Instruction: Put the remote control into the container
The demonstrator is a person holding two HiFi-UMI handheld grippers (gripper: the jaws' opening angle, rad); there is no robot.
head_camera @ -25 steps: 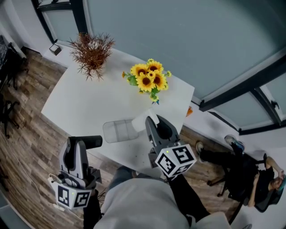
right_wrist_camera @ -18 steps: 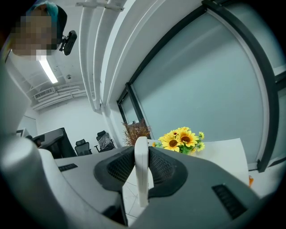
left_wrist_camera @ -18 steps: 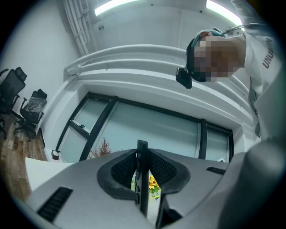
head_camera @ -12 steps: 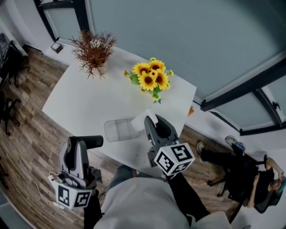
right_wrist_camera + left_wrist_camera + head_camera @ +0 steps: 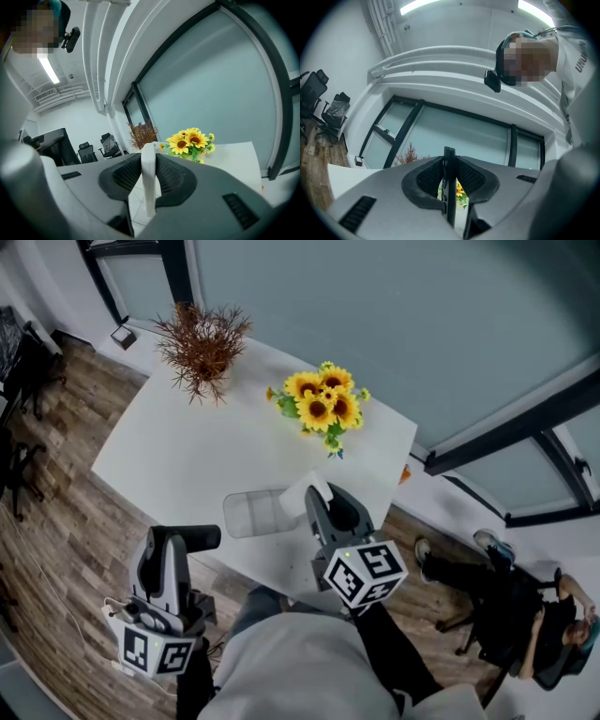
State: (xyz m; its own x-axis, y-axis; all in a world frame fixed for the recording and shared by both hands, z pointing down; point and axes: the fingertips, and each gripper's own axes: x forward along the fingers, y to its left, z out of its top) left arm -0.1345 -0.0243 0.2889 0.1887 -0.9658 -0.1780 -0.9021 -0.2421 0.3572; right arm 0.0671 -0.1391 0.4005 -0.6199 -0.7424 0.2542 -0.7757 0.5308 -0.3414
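My left gripper (image 5: 178, 538) is off the table's near left edge, over the wooden floor, shut on a black remote control (image 5: 199, 537) that sticks out to the right. In the left gripper view the black remote (image 5: 449, 187) stands edge-on, clamped between the pads. My right gripper (image 5: 323, 498) is shut on a slim white remote control (image 5: 317, 486), whose tip pokes up just right of the clear plastic container (image 5: 246, 514). The right gripper view shows the white remote (image 5: 148, 178) pinched upright between the pads. The container stands on the white table (image 5: 178, 451) near its front edge.
A bunch of sunflowers (image 5: 323, 407) stands behind the container, and a dried reddish plant (image 5: 202, 345) sits at the table's far left corner. A person sits on a chair at the lower right (image 5: 530, 610). Glass partitions run behind the table.
The head view has drifted slightly, so the table sits a little further right and lower. Both grippers keep their grips and places.
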